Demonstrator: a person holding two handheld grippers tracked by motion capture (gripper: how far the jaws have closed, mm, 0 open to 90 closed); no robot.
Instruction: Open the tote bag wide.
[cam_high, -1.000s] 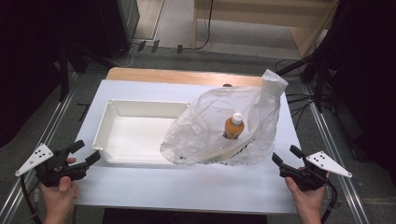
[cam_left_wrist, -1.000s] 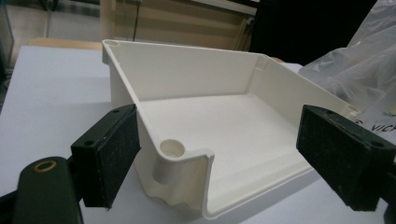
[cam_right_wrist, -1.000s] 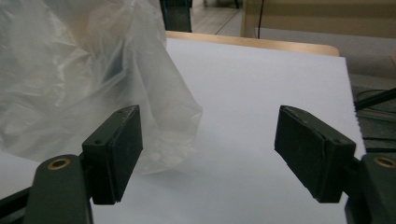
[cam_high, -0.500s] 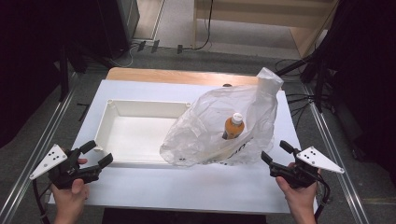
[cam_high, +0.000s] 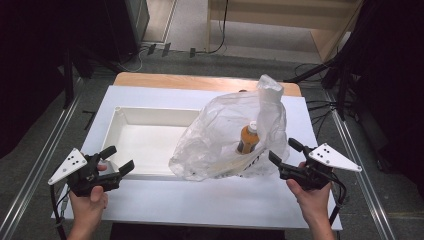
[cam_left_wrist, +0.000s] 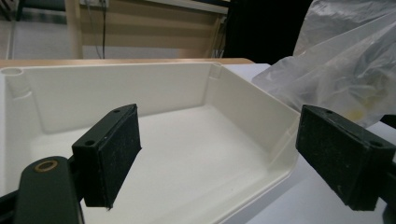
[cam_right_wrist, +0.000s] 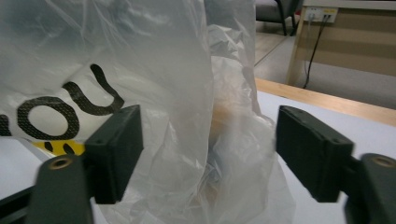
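Centrally, tabletop (cam_high: 165, 202) carries a white tray (cam_high: 112, 135), long axis along the near edge, hollow up. Bag (cam_high: 220, 132) slumps over the tray's right end toward the right edge, neck up. Bottle (cam_high: 247, 139) inside stands upright, cap up, likely propped by the plastic. Left claw (cam_high: 118, 159) wide open, empty, at the tray's near-left corner; right claw (cam_high: 283, 152) wide open, empty, just beside the bag.
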